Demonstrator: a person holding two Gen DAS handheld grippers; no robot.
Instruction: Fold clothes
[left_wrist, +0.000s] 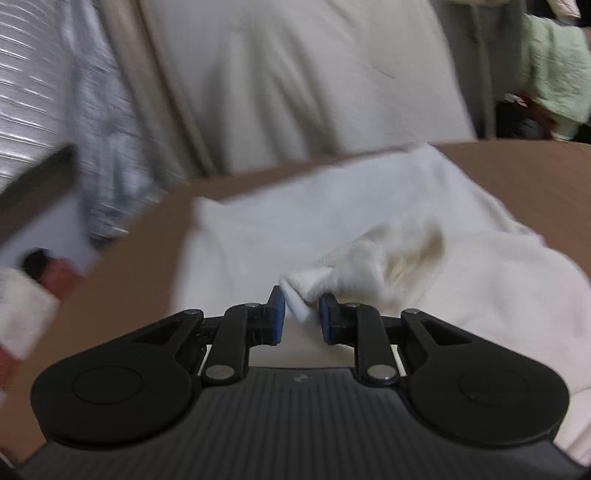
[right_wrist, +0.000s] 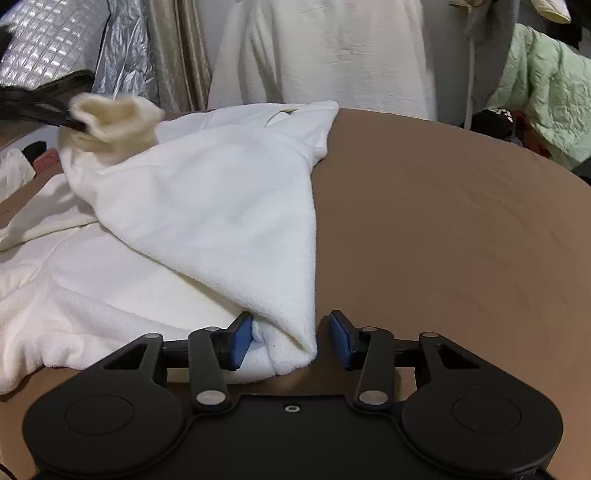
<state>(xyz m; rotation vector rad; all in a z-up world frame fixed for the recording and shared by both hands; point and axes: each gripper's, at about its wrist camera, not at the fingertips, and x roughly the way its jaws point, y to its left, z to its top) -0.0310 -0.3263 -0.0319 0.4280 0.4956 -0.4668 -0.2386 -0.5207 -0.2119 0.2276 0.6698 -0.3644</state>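
Jaws of the left gripper (left_wrist: 302, 314) are pinched on a bunched corner of the white fleece garment (left_wrist: 369, 236), the fabric squeezed between the two blue pads (left_wrist: 279, 314) and lifted off the brown table (left_wrist: 129, 266). That view is blurred. Seen from the right wrist, the same gripper (right_wrist: 79, 123) shows as a dark streak at the far left end of the garment (right_wrist: 207, 206), with a cream clump of cloth gathered at its tip and raised above the table (right_wrist: 443, 221).

Jaws of the right gripper (right_wrist: 291, 341) stand partly apart around the near folded corner of the garment. Its left pad (right_wrist: 242, 341) touches the fleece, while its right pad (right_wrist: 341, 341) stands clear of it with bare table showing in between, so the corner is not clamped.

From that near corner, a folded flap of the garment runs up as a broad triangle toward the far edge of the table, and the rest lies rumpled to the left of it. Right of the garment the table is bare. Beyond the table hang pale clothes (right_wrist: 321, 51), with silver quilted sheeting (right_wrist: 48, 44) to their left and a light green quilt (right_wrist: 546, 88) to their right.
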